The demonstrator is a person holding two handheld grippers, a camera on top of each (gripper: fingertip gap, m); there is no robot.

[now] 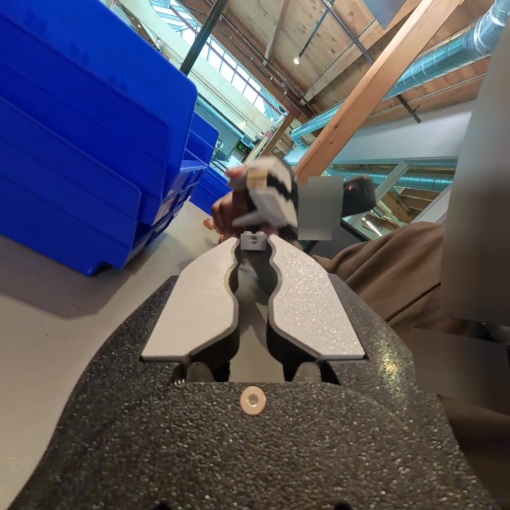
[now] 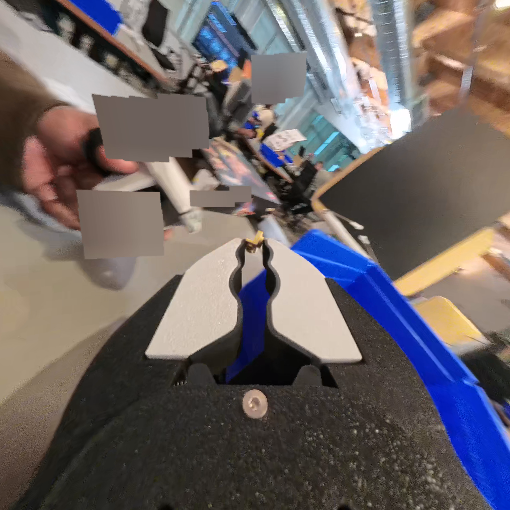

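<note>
Pinching a small grey brick (image 1: 253, 242) in our left gripper (image 1: 252, 244), beside the blue bins (image 1: 91, 154). Our right gripper (image 2: 254, 245) is clamped on a small yellow piece (image 2: 255, 242), above a blue bin (image 2: 386, 298).

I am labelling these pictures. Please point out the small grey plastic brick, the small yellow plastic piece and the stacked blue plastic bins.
Small grey plastic brick (image 1: 253, 243), left wrist view: front face.
Small yellow plastic piece (image 2: 254, 242), right wrist view: middle.
Stacked blue plastic bins (image 1: 82, 138), left wrist view: side wall.
</note>
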